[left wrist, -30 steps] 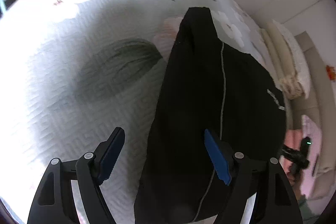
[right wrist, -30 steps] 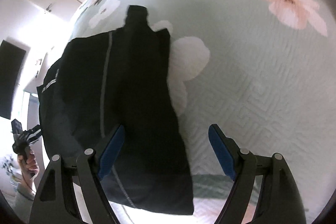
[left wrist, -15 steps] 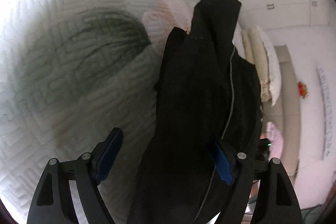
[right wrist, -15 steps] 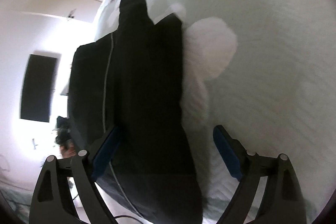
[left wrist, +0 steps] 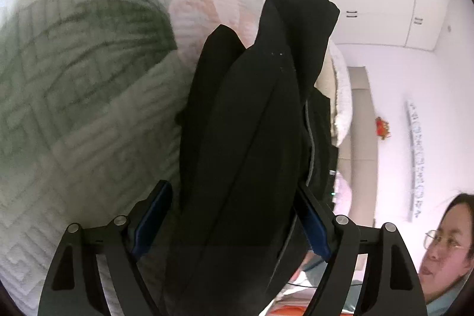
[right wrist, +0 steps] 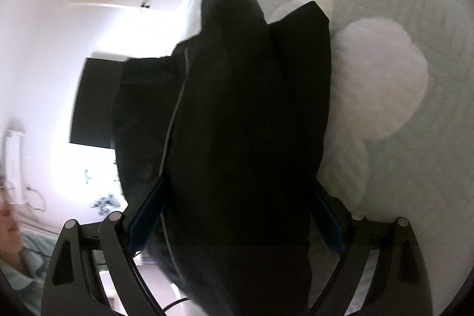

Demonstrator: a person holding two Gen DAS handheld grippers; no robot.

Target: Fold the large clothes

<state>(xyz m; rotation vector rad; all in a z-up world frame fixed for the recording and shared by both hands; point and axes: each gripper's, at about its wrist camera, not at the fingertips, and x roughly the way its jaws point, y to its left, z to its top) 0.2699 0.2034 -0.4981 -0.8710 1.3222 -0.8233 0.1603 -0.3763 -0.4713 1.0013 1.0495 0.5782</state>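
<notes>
Black garment (left wrist: 254, 138), partly folded, lying on the floral quilted bed (left wrist: 89, 108). Left tongs (left wrist: 234, 221) and right tongs (right wrist: 237, 212) both spread wide astride its near end, having just been opening; cloth between the jaws, no firm pinch evident. Likely soft, limp, fairly light; best pinched at near hem corners.

Matt black garment (left wrist: 246, 138), seemingly cloth
</notes>
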